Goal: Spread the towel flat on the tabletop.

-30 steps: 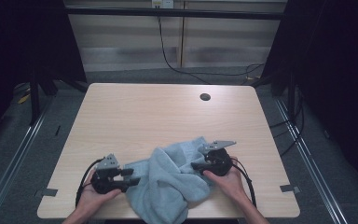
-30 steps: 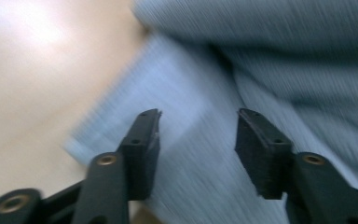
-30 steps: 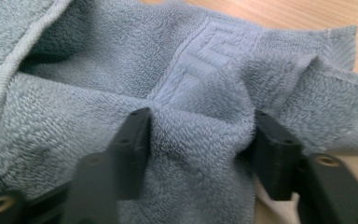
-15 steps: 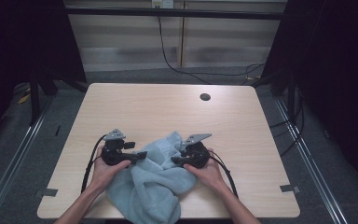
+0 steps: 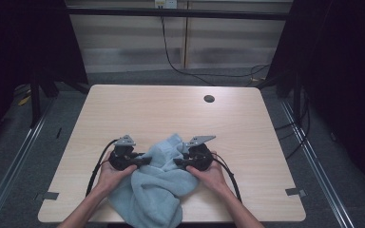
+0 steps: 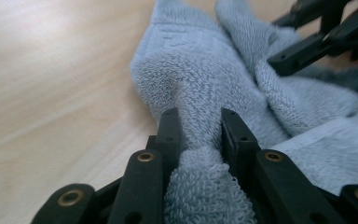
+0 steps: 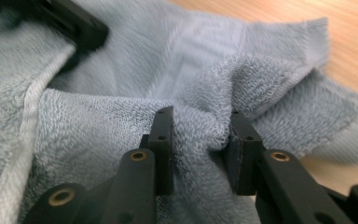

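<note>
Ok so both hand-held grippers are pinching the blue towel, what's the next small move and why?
Probably draw the two apart and lift a little. The left hand-held gripper and the right hand-held gripper, whose jaws have just been closing, each pinch a fold of the towel, which lies bunched and partly over the table edge, so spreading should flatten it.

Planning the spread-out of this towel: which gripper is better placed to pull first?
Left, probably: the left gripper pinches a narrow fold at the towel's edge beside bare table; the right gripper grips bunched middle cloth.
</note>
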### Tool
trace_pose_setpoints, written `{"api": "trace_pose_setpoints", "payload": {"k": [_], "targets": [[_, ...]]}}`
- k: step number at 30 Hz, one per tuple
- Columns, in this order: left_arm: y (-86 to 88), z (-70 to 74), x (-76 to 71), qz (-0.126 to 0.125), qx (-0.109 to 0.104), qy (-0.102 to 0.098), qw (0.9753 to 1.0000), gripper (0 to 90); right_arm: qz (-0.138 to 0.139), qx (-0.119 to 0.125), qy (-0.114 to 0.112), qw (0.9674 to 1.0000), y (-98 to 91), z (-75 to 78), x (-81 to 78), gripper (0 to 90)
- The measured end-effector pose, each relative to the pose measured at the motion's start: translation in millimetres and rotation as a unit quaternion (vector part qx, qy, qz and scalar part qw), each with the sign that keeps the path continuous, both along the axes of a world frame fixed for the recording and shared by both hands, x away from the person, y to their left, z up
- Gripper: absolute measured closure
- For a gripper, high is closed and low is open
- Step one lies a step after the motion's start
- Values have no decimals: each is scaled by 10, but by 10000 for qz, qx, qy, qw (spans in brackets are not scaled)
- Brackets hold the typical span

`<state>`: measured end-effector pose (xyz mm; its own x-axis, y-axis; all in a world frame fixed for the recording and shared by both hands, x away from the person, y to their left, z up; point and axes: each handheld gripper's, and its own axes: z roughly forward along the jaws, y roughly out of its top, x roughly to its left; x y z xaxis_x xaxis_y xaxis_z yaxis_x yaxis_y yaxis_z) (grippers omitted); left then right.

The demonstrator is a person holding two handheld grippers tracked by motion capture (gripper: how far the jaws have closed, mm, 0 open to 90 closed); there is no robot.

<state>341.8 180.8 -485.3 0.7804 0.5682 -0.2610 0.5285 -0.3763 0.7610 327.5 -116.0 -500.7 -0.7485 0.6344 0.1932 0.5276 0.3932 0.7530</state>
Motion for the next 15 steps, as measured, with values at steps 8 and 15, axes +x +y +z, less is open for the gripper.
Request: {"api": "trace_pose_setpoints", "payload": {"k": [8, 15], "targets": [[409, 254, -4, 511, -745, -177, 9958, 730, -429, 184, -212, 9987, -308, 237, -32, 779], [388, 386, -60, 422, -1036, -314, 9932, 724, -560, 232, -473, 9970, -406, 472, -59, 781]]}}
